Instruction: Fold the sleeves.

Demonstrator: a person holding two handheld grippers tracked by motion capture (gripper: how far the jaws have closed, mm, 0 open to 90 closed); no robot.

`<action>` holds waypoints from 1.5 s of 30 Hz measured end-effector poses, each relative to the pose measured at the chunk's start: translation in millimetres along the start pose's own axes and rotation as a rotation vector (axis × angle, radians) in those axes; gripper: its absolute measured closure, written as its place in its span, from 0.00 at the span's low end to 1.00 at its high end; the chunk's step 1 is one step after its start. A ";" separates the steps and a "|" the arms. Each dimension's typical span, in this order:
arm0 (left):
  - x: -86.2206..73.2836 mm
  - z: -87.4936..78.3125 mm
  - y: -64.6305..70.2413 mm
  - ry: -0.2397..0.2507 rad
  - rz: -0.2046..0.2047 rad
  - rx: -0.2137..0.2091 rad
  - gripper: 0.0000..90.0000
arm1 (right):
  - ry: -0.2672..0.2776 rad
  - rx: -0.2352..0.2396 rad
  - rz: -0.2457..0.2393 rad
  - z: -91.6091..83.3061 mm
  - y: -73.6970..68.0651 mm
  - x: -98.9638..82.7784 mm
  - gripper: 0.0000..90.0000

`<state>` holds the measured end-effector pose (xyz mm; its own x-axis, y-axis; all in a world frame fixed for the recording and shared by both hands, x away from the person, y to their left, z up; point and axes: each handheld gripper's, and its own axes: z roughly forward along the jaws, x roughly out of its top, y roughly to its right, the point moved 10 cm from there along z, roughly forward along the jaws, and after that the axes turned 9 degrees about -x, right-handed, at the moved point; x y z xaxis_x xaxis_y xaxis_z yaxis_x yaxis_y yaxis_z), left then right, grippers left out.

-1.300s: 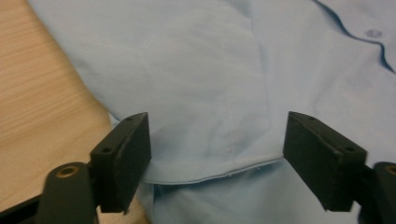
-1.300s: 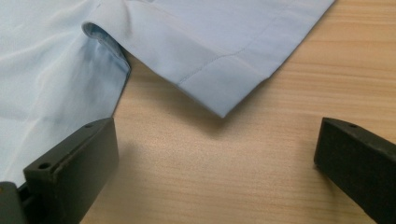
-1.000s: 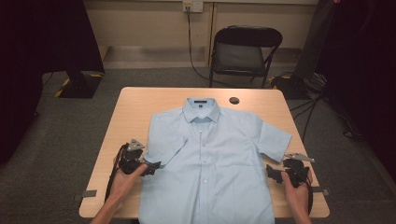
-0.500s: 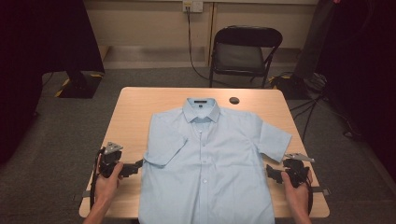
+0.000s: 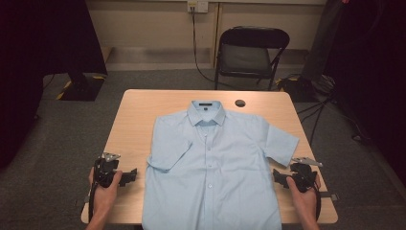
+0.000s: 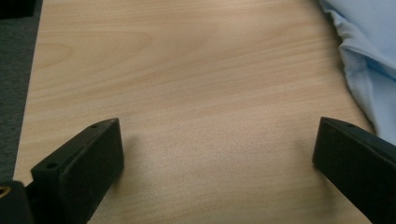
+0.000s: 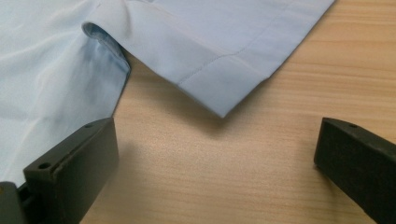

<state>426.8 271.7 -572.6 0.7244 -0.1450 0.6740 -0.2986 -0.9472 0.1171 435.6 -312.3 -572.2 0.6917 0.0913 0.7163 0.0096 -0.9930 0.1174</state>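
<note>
A light blue short-sleeved shirt (image 5: 213, 163) lies buttoned and face up on the wooden table (image 5: 139, 112), collar at the far side. Its left sleeve (image 5: 165, 151) is folded in over the chest, while the right sleeve (image 5: 282, 141) lies spread out. My left gripper (image 5: 129, 176) stands open on bare wood just left of the shirt. In the left gripper view (image 6: 217, 144) the shirt's edge (image 6: 369, 60) lies at the upper right. My right gripper (image 5: 277, 176) is open beside the shirt's right side. In the right gripper view (image 7: 217, 140) the sleeve's corner (image 7: 224, 70) lies just ahead of it.
A small dark round disc (image 5: 240, 103) sits on the table beyond the collar. A black folding chair (image 5: 251, 52) stands behind the table. Cables run over the floor at the right (image 5: 330, 105). The shirt's hem reaches the table's near edge.
My left gripper has drawn back to the left, away from the folded sleeve, and now rests on bare wood. The right gripper and the shirt have not moved.
</note>
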 end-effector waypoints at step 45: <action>8.1 9.2 5.8 0.053 0.043 -0.035 0.00 | 0.062 0.132 0.010 -15.5 40.5 92.7 0.27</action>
<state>436.6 262.4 -573.2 0.6769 -0.1694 0.7164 -0.3510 -0.9297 0.1119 488.9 -342.9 -490.4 0.6461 0.0819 0.7588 0.1006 -0.9947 0.0217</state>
